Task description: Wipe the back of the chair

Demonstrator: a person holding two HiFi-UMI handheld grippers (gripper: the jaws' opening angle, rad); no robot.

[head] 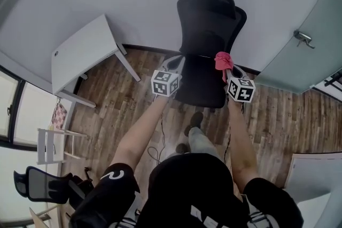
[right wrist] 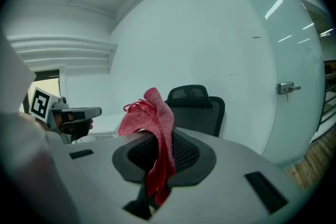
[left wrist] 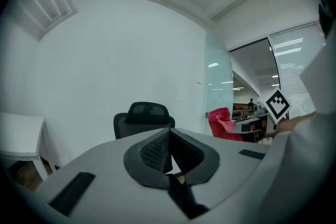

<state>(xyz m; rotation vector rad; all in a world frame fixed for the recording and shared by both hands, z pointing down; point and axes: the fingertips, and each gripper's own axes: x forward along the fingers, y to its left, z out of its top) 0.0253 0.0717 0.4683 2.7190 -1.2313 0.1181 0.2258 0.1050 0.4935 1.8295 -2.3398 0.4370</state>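
A black mesh office chair (head: 208, 34) with a headrest stands against the white wall, its back facing me. The chair (left wrist: 143, 120) shows small ahead in the left gripper view, and the chair (right wrist: 197, 110) sits ahead in the right gripper view. My right gripper (head: 228, 69) is shut on a red cloth (head: 223, 62), held near the chair's right side. The cloth (right wrist: 152, 134) hangs pinched between the jaws. My left gripper (head: 176, 64) is shut with nothing in it, near the chair's left side.
A white table (head: 83, 53) stands at the left against the wall. A frosted glass door (head: 304, 40) with a handle is at the right. Wood floor (head: 128, 109) lies below. A second black chair (head: 43, 184) and a white rack (head: 51, 144) sit at lower left.
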